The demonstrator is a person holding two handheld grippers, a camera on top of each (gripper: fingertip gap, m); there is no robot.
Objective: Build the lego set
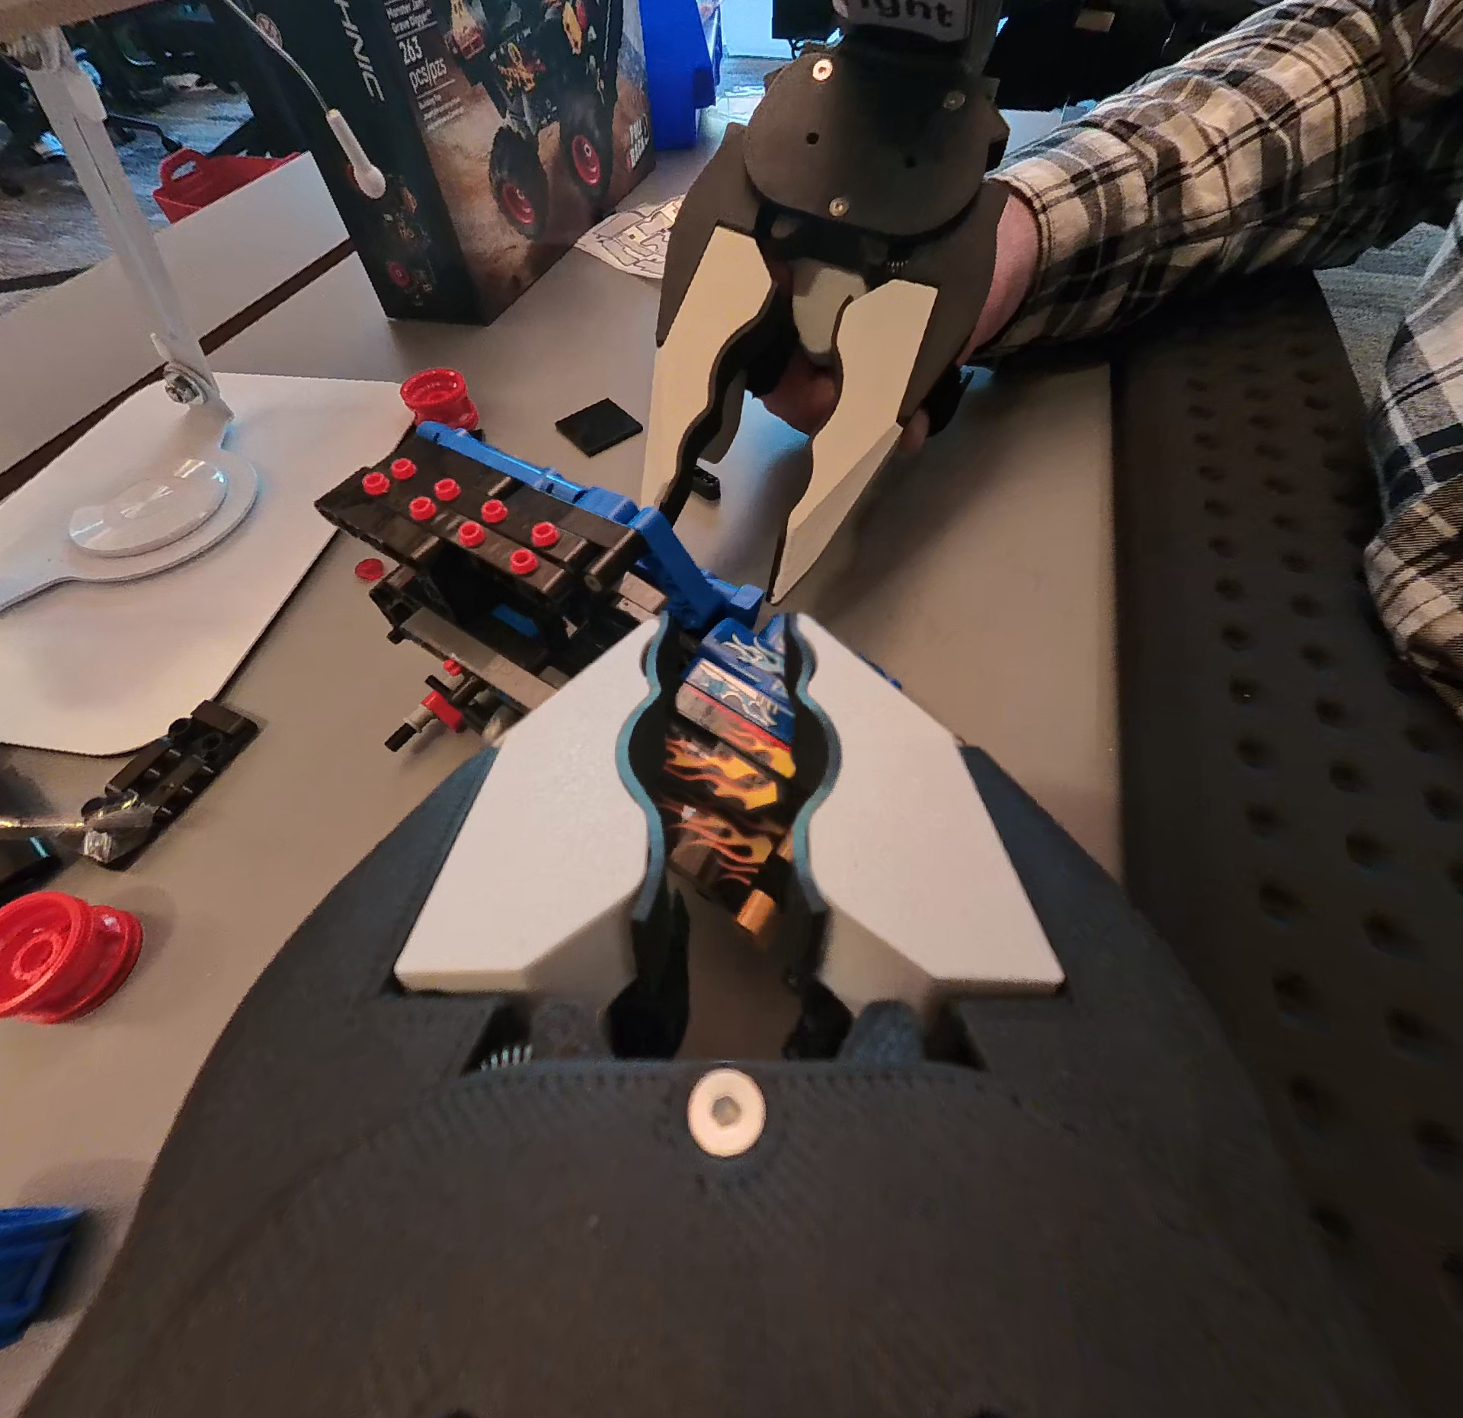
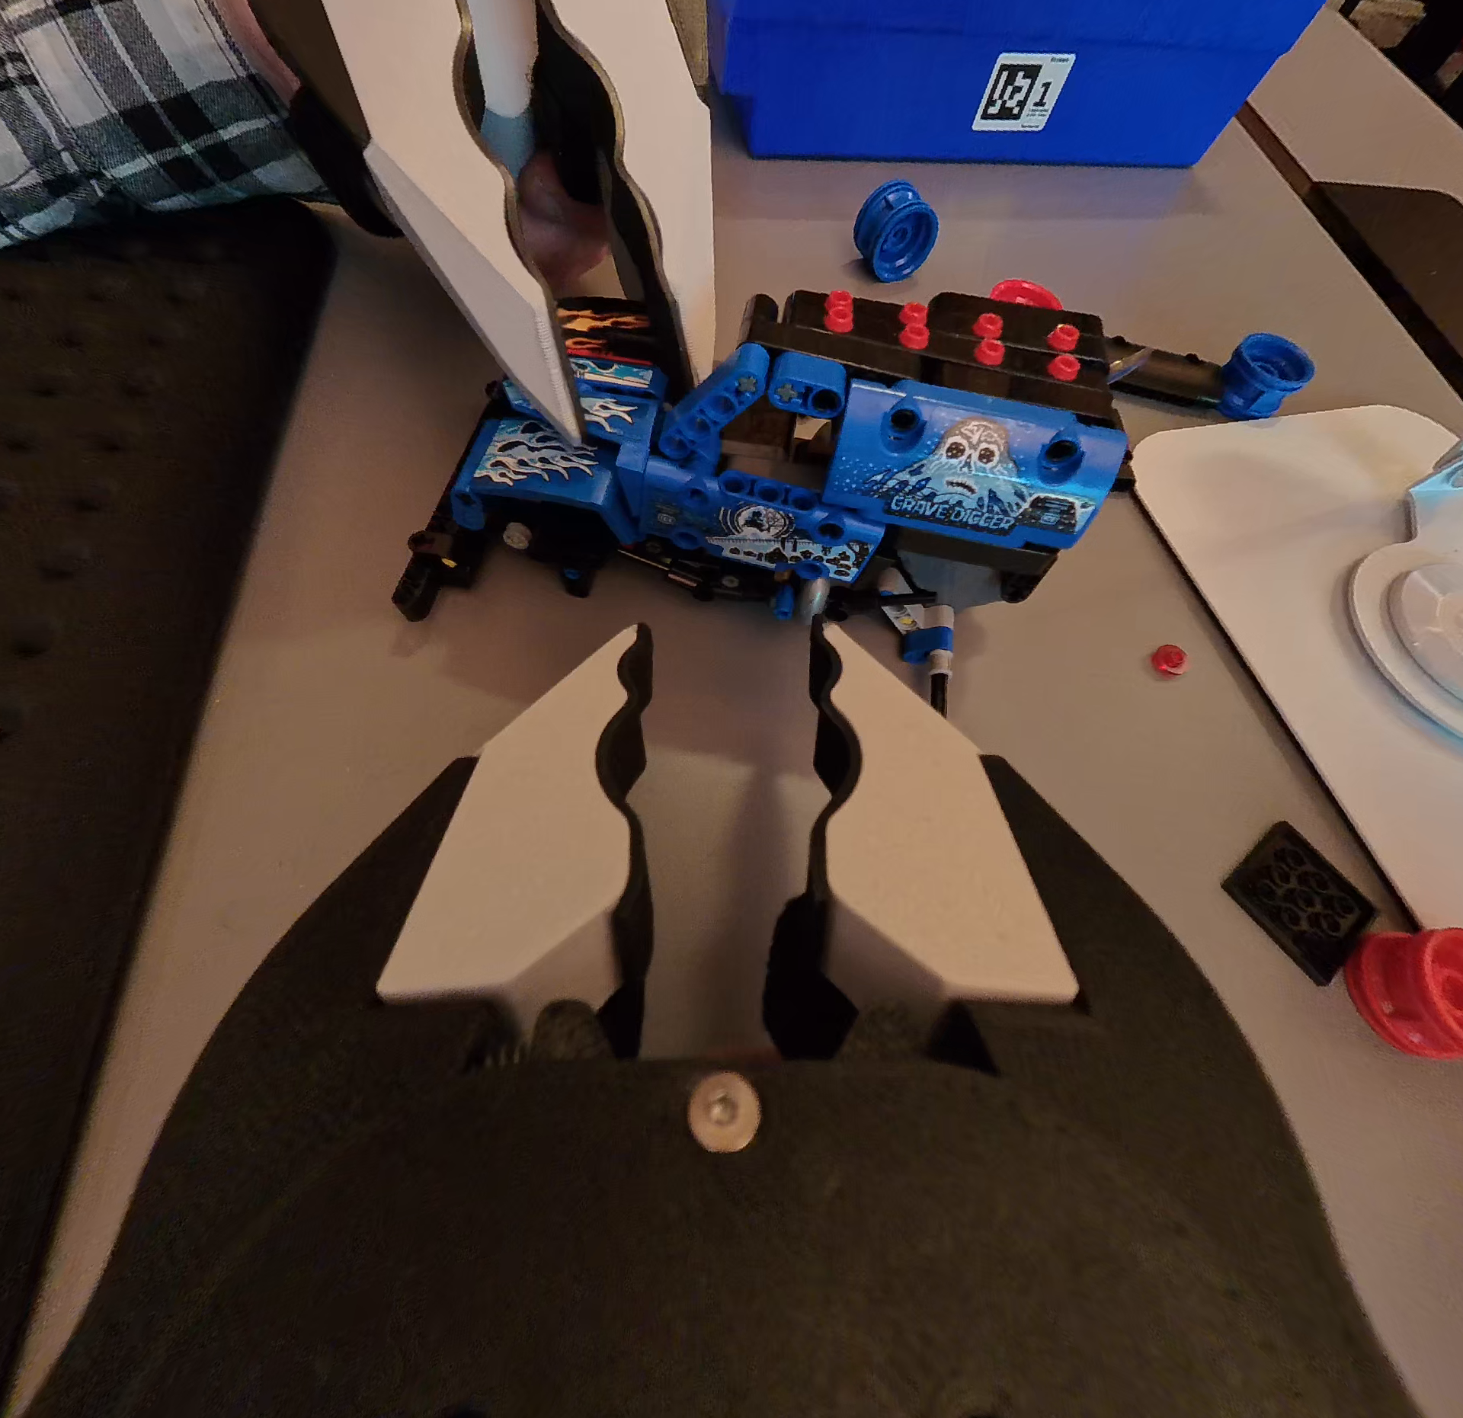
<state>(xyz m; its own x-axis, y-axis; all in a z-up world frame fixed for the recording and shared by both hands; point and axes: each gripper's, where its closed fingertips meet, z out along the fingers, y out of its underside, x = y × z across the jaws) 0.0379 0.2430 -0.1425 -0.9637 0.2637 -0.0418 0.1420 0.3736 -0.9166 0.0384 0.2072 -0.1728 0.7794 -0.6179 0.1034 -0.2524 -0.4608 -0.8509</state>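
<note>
Mostly built: truck body (image 2: 792, 462) lay on its side on the table (image 2: 317, 707), clamped at the flame-stickered front by the left gripper (image 2: 625, 367). Right gripper (image 2: 724, 644) hovered just beside the body, apart, empty. Left undone: red wheel hub (image 2: 1413, 992) and blue wheel hub (image 2: 894, 228), loose near the body.
</note>
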